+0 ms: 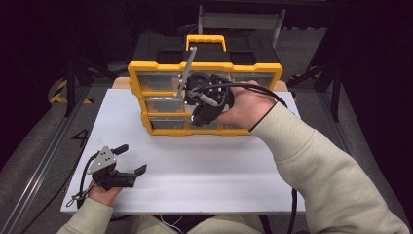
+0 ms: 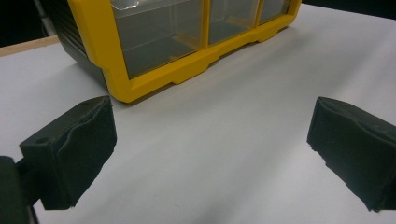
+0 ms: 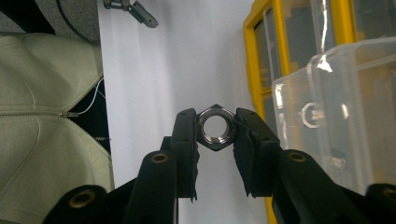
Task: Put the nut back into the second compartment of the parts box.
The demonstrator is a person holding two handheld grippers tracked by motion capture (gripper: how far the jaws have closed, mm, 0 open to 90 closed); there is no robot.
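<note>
At the near left corner of the white table (image 1: 204,170), the left gripper (image 1: 130,161) lies low over the surface in the person's left hand (image 1: 101,192), its cable looping off the table edge beside it. Its two black jaws stand wide apart with nothing between them, and in the left gripper view bare white tabletop runs between the foam pads (image 2: 77,149) up to the lower corner of the yellow parts organizer (image 2: 154,70). Farther in, the cream sleeve (image 1: 321,170) of the right arm reaches across the table from the lower right, and the right hand (image 1: 248,107) holds the right gripper (image 1: 207,100) up in front of the organizer's drawer face. In the right gripper view the jaws of the right gripper (image 3: 215,130) are clamped on a steel hex nut (image 3: 215,127), one pad on each of two opposite flats, with the threaded hole facing the camera. The nut is off the table, just beside a clear plastic drawer (image 3: 336,116) that is pulled out of the organizer; small metal parts show dimly through its wall, too blurred to name. At the far side of the table, the organizer (image 1: 146,78) stands upright with rows of clear drawers in a yellow frame, and a black top with a yellow carry handle (image 1: 205,41).
</note>
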